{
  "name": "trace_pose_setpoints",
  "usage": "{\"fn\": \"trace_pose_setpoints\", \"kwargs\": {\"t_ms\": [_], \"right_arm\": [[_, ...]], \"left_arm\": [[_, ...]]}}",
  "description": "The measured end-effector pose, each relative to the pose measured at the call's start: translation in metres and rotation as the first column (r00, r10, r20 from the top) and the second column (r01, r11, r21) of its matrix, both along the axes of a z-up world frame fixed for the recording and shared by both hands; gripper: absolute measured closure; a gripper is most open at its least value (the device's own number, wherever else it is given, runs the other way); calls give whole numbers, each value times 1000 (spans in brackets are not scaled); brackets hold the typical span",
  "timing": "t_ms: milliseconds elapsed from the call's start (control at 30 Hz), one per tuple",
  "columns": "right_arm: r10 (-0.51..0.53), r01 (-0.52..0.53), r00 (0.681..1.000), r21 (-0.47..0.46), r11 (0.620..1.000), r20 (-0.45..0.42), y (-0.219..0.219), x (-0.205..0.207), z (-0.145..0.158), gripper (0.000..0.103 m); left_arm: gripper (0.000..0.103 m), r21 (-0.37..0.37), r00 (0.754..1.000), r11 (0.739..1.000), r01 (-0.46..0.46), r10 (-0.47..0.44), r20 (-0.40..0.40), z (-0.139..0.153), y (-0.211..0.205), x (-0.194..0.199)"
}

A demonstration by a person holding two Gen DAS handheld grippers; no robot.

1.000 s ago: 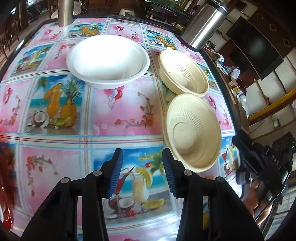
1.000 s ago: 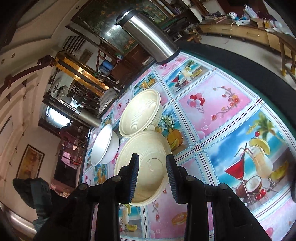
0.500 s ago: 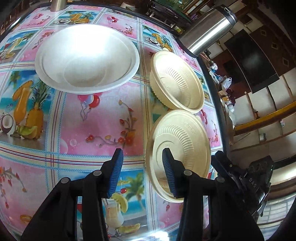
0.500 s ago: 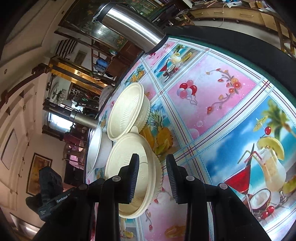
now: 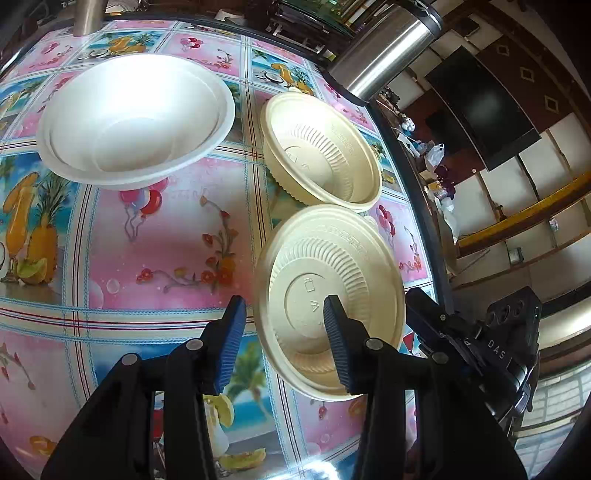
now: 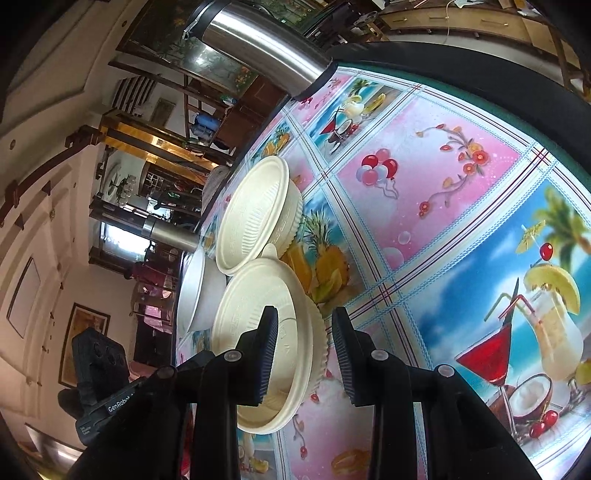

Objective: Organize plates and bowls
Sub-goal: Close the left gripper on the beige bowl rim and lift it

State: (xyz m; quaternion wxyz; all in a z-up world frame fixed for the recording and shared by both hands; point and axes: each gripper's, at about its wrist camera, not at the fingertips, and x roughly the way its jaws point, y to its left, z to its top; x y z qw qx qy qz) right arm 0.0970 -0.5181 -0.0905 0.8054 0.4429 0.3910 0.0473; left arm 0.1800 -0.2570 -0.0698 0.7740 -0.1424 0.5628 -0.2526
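Observation:
Two beige ribbed bowls and a stack of white bowls (image 5: 133,118) stand on the patterned table. The near beige bowl (image 5: 328,299) has my left gripper (image 5: 282,332) open around its left rim, one finger inside, one outside. My right gripper (image 6: 304,350) is also open and straddles the same bowl's (image 6: 258,325) opposite rim. The far beige bowl (image 5: 321,151) sits just behind it, rims nearly touching; it also shows in the right wrist view (image 6: 255,214). The white stack shows edge-on in the right wrist view (image 6: 195,291).
A steel thermos (image 5: 384,51) stands at the table's far right edge, close behind the far beige bowl. A second steel flask (image 5: 88,16) stands at the far left. The table's dark rim (image 5: 417,177) runs close along the right of both beige bowls.
Both grippers have moved in on the near beige bowl from opposite sides, and now each straddles its rim. The bowls have not moved.

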Motion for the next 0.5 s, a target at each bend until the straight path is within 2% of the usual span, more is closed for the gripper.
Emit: {"fn": "trace_pose_setpoints", "kwargs": {"t_ms": [367, 500], "right_arm": [[-2, 2, 1000, 19, 1000, -4, 1, 1, -4, 69], [7, -7, 1000, 17, 1000, -3, 3, 2, -5, 69]], "left_arm": [[72, -7, 1000, 1000, 15, -15, -4, -6, 1, -1], [81, -9, 1000, 1000, 9, -9, -5, -8, 5, 0]]}}
